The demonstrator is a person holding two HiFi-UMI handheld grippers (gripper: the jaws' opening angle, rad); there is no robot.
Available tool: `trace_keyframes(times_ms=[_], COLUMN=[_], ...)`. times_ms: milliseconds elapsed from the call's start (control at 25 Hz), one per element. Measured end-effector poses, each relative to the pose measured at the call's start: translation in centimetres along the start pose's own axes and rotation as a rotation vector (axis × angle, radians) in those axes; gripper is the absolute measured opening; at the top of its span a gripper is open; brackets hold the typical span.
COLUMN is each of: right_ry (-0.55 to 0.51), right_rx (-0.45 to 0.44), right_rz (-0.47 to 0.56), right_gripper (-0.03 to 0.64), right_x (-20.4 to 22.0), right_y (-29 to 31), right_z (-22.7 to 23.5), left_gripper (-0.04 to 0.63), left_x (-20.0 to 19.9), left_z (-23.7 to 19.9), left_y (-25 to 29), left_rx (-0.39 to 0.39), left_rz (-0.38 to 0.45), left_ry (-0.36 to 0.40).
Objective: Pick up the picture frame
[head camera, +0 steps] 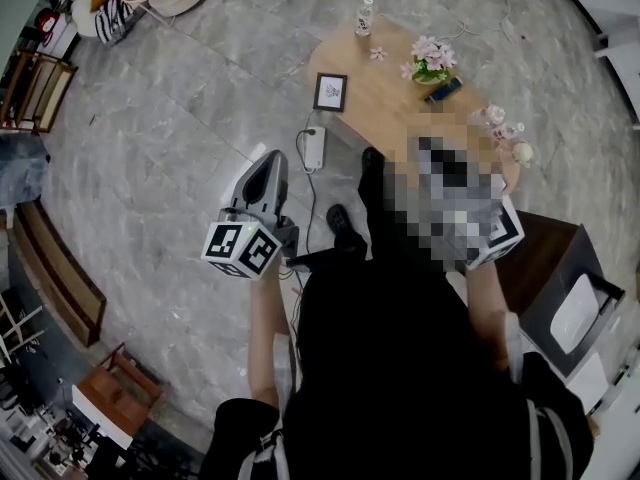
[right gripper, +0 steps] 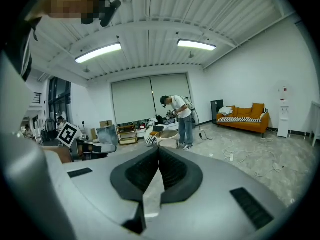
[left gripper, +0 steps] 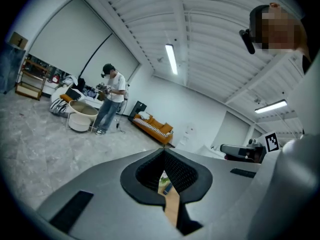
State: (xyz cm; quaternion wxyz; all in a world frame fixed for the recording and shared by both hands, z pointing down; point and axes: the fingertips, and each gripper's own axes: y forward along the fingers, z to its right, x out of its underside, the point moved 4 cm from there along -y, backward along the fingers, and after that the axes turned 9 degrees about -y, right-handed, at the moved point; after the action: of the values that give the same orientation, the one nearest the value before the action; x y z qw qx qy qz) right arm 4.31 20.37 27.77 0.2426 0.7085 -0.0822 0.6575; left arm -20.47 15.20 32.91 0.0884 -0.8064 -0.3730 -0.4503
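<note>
**Counter and floor: contents**

Wooden counter (head camera: 385, 93) stood on grey stone-pattern floor (head camera: 180, 108). On it: picture frame (head camera: 330, 92) at the left edge, small bottle (head camera: 365, 16) at the far end, loose pink blossom (head camera: 377, 54), pot of pink flowers (head camera: 432, 61), and dark blue flat item (head camera: 444, 89) just beside the pot. White power strip (head camera: 314, 148) lay on the floor beside the counter.

Pink flowers (head camera: 432, 58) and a small bottle (head camera: 365, 16) stand on the wooden table (head camera: 385, 96)

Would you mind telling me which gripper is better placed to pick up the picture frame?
Probably the left. The picture frame sits at the table's left end, on the left gripper's side, and that gripper's view shows tabletop ahead. The right gripper faces open floor. Both are shut, so open first.
</note>
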Motion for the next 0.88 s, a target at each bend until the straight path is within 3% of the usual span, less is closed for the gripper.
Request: trace_keyframes(times_ms=[400,880], right_ry=[0.026,0.048], right_rx=[-0.115,-0.309], right_rz=[0.049,0.016], right_gripper=[0.013,0.014], right_x=[-1.7,-0.2], right_y=[8.1,16.8], right_z=[6.9,14.1], left_gripper=[0.014,0.014], left_x=[-3.9,-4.5], left_z=[-1.1,-2.7], left_y=[6.9,14.5], left_rx=[-0.053,-0.160], left_rz=[0.014,0.042], left_ry=[-0.032,-0.116])
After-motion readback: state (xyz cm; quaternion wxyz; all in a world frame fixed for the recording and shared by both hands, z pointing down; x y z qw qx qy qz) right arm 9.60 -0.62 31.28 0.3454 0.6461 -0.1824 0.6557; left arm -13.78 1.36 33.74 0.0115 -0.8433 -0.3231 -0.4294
